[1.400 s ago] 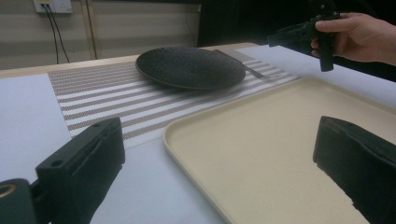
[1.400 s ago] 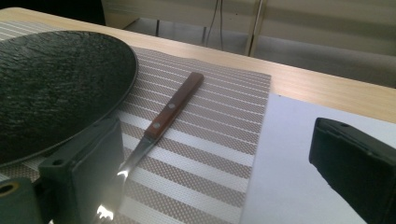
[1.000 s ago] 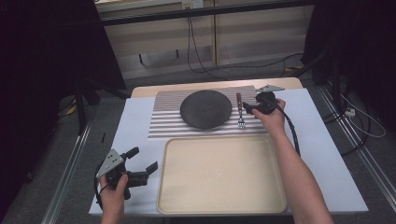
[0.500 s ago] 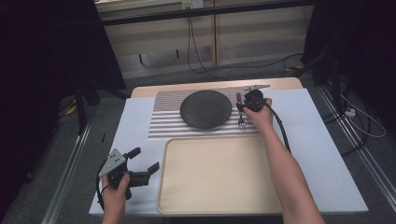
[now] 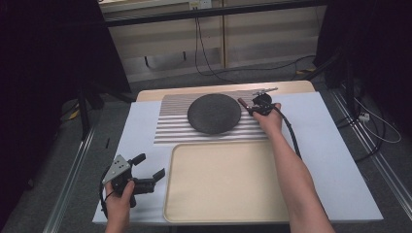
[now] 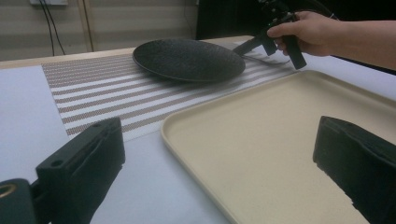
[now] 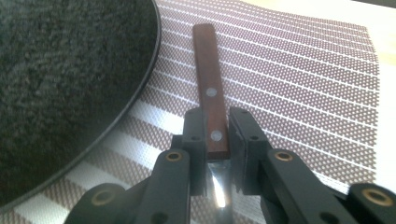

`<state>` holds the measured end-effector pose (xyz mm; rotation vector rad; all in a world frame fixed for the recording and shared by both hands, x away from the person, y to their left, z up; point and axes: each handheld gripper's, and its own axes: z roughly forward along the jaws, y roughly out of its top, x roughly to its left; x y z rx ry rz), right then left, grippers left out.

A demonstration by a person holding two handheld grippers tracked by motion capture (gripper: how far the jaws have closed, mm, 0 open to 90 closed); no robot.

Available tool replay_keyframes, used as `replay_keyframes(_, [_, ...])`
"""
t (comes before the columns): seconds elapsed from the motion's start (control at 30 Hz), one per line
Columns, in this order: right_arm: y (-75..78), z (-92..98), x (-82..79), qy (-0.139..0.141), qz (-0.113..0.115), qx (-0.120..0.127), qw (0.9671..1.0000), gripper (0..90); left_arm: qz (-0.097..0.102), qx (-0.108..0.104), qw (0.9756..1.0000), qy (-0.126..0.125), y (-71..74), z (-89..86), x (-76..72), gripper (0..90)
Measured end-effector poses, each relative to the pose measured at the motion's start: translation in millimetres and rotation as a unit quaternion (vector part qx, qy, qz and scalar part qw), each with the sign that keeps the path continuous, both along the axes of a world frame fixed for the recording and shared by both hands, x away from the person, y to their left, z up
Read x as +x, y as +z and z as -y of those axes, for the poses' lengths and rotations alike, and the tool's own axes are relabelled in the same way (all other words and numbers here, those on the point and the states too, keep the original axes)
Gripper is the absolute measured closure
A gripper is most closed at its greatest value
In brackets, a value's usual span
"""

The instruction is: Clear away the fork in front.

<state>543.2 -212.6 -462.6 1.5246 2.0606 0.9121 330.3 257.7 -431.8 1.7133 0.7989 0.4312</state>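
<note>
A dark round plate (image 5: 214, 113) rests on a striped placemat (image 5: 170, 131). Just right of the plate, my right gripper (image 5: 251, 110) is shut on a fork's brown wooden handle (image 5: 241, 103), which points up-left toward the plate rim. In the right gripper view, the jaws (image 7: 215, 116) clamp the riveted handle (image 7: 208, 70) near its metal neck, beside the plate (image 7: 60, 84). The fork's tines are hidden. My left gripper (image 5: 150, 166) is held open at the near left, by the cream tray (image 5: 223, 194). Nothing sits between its jaws (image 6: 219, 158).
A silver utensil (image 5: 265, 90) lies at the placemat's far right corner. The cream tray (image 6: 261, 140) has nothing in it and takes up the near middle of the white table sheet (image 5: 330, 155). The right gripper's cable (image 5: 290, 136) trails along the forearm.
My right gripper moved left to the fork beside the plate and shut on its handle. The fork has turned so its handle points at the plate. The left gripper barely moved.
</note>
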Motion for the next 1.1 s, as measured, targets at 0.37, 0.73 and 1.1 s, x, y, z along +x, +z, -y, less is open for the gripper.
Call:
replay_keyframes(0.37, [6.7, 32.3, -35.8, 0.044, -0.023, -0.022, 0.9985, 78.2, -0.002, -0.006, 1.0, -0.006, 0.6, 1.3, -0.7, 2.3])
replay_keyframes(0.73, [8.4, 54.4, -75.0, 0.063, -0.03, -0.022, 0.9973, 78.2, 0.002, -0.015, 0.9999, -0.002, 3.8, 1.0, -2.5, 2.4])
replay_keyframes(1.1, [9.7, 49.5, -80.5, 0.063, -0.037, -0.042, 0.9964, 76.5, 0.002, -0.01, 0.9999, -0.006, 4.2, 4.6, -2.9, 2.3])
